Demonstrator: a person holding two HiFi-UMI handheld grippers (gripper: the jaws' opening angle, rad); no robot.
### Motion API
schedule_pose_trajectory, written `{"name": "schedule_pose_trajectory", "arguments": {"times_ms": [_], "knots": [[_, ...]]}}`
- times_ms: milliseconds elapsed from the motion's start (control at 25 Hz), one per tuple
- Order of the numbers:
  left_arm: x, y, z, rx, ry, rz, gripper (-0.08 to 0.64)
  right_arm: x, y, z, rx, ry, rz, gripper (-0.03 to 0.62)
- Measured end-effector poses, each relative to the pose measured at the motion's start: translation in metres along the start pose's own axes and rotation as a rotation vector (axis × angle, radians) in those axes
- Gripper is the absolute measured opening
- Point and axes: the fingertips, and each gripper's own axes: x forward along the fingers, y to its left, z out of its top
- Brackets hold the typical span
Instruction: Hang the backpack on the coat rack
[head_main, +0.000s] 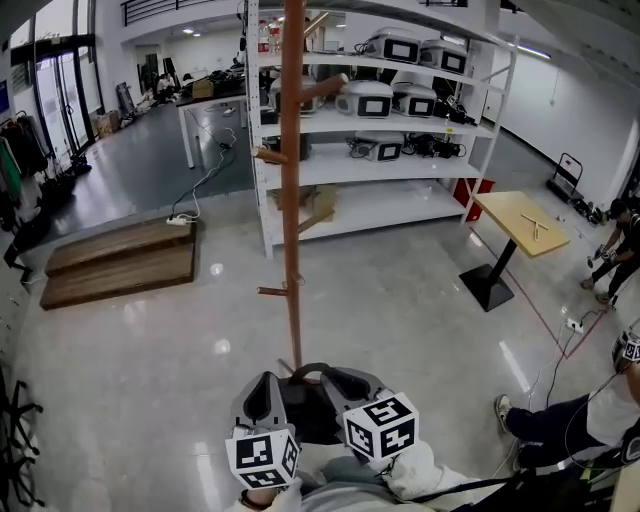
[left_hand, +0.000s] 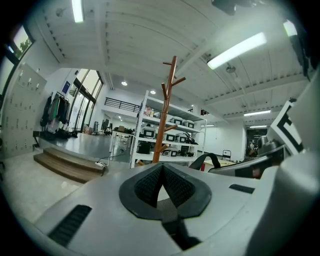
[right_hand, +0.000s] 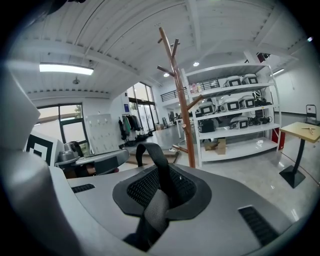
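backpack strap (right_hand: 154, 160) pinched in the near-level right gripper (right_hand: 161, 192), left gripper (left_hand: 162, 175) jaws together alongside.

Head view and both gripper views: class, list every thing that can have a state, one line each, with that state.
coat rack: upright, pegs bare.
backpack: not hung, low in front of the coat rack, between the two grippers.
backpack strap: clamped, looping up out of the right jaws.
right gripper: shut on the backpack strap.
left gripper: jaws together at the tips, nothing seen between them.
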Motion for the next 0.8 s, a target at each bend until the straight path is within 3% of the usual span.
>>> {"name": "schedule_pose_trajectory", "arguments": {"times_ms": [800], "knots": [[0.004, 0.02, 0.016, -0.028, -0.028, 0.112, -0.012, 0.063, -0.043, 0.064, 0.062, 0.055, 0.14, 0.051]]}}
